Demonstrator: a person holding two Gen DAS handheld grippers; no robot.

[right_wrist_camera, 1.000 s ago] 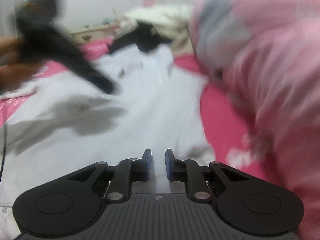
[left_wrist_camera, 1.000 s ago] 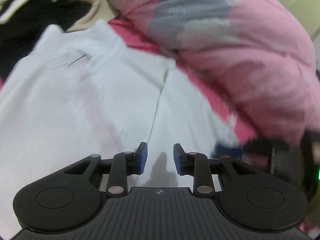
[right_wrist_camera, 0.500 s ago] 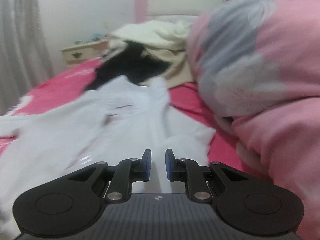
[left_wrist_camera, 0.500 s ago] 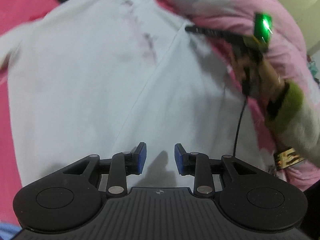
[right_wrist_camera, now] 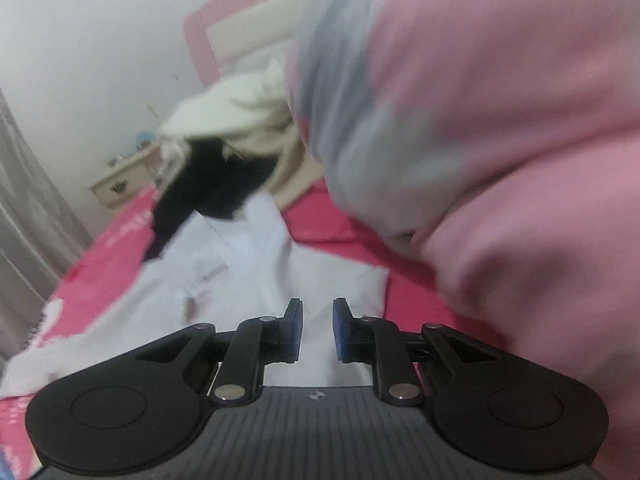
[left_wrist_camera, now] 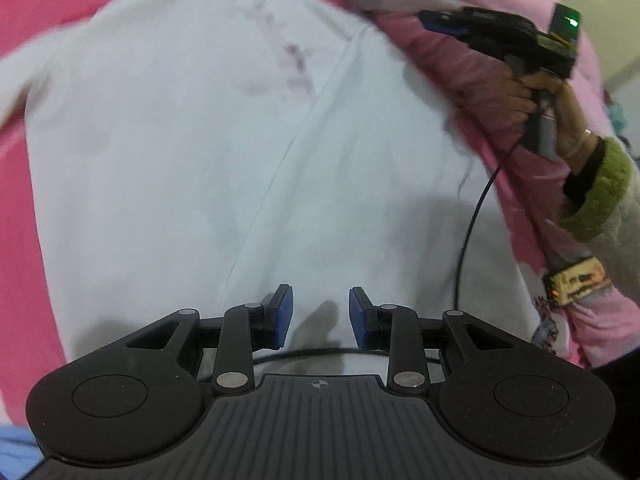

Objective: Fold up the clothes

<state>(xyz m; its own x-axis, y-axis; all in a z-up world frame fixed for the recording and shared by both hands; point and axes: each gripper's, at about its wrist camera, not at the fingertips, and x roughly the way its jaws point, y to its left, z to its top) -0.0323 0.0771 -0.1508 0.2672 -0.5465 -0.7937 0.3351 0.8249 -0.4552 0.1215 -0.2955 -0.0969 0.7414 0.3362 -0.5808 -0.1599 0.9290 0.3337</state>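
— Spread flat across the pink bedspread [left_wrist_camera: 16,184], a white garment [left_wrist_camera: 200,152], one long crease down the middle; folding barely begun, judging by how it lies.

— Above its near hem, left gripper [left_wrist_camera: 320,314], fingers a little apart, gripping nothing. Over the far edge by the pink duvet [right_wrist_camera: 500,140], right gripper [right_wrist_camera: 316,330], narrowly parted, just opening slightly, empty too.

— Still waiting: cream and black clothes [right_wrist_camera: 224,152] heaped by the headboard.

— No basket or bin anywhere in view.

A thick pink and grey quilt [right_wrist_camera: 500,140] lies on the bed with the bright pink sheet [right_wrist_camera: 328,224]. A small cream bedside cabinet [right_wrist_camera: 120,184] stands near the white wall [right_wrist_camera: 100,40].
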